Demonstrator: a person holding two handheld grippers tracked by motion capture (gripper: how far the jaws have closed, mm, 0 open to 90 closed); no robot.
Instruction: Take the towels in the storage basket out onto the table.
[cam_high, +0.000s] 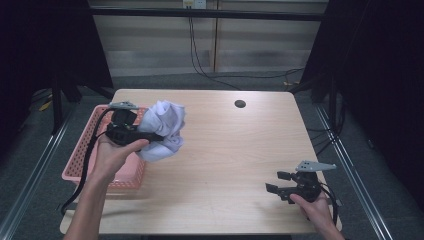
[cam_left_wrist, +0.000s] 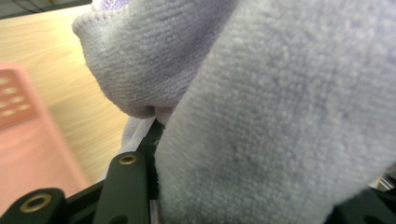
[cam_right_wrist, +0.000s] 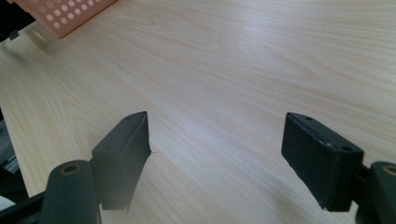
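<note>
Left hand-held gripper (cam_high: 150, 136) is clamped on a bunched lavender towel (cam_high: 165, 129), held up off the surface (cam_high: 235, 150) right by the pink basket's (cam_high: 85, 155) near-right edge. In the left gripper view the towel (cam_left_wrist: 261, 107) bulges over both jaws, basket (cam_left_wrist: 28, 140) at left. Right hand-held gripper (cam_high: 275, 182) sits low near the front-right corner, well apart from the towel, jaws spread wide w/ nothing between them, bare wood (cam_right_wrist: 224, 84) under them.
</note>
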